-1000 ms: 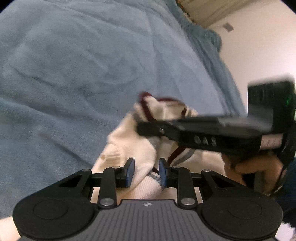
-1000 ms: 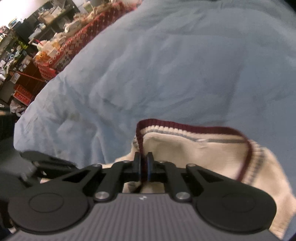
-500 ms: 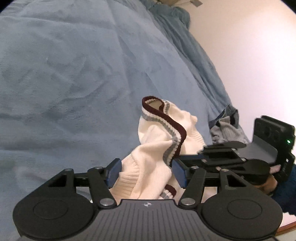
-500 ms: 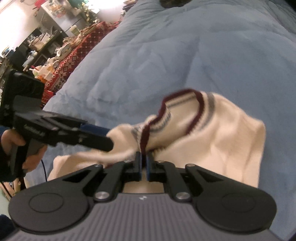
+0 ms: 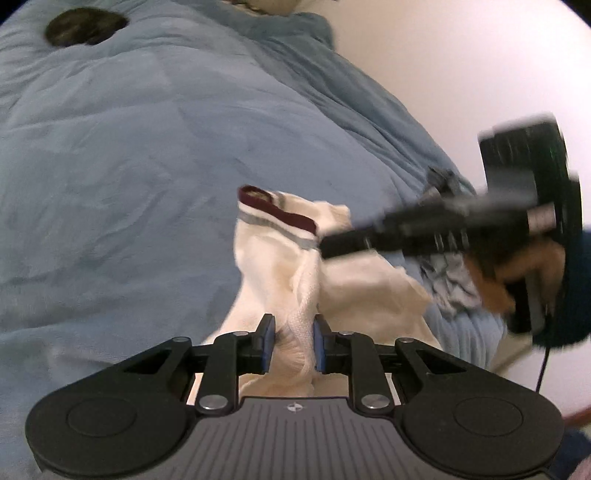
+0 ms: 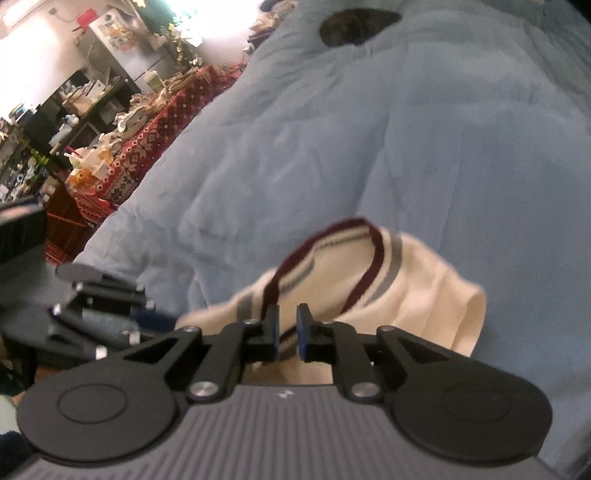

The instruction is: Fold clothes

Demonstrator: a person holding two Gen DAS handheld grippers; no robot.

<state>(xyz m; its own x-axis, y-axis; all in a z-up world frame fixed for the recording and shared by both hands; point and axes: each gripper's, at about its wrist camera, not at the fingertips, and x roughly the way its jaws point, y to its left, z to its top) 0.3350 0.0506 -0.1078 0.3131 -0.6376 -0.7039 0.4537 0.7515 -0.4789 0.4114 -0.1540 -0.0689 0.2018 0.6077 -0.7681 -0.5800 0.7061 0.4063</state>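
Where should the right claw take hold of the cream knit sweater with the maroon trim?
Probably on the maroon-trimmed neckline band of the cream knit sweater, coming from the near side: it stands raised as a firm ribbed edge just beyond the open right claw, while the left claw pinches a bunched fold.

Wide bed covered by a soft light-blue fleece blanket (image 6: 406, 129), rumpled, with shallow creases; fills most of both views. Dark, blurred rounded patch (image 5: 86, 26) lies on the blanket near its far end; cannot tell what it is. Plain pale pinkish-white wall (image 5: 461, 59) runs along one side of the bed, blanket edge bunched against it. On the other side, a low table under a red-and-white patterned knit cloth (image 6: 147, 140), piled with small white and orange clutter. Behind it, dark open shelving (image 6: 55, 110) packed with assorted items, and a grey metal cabinet (image 6: 110, 48). Strong overexposed light (image 6: 218, 18) behind the shelving area.
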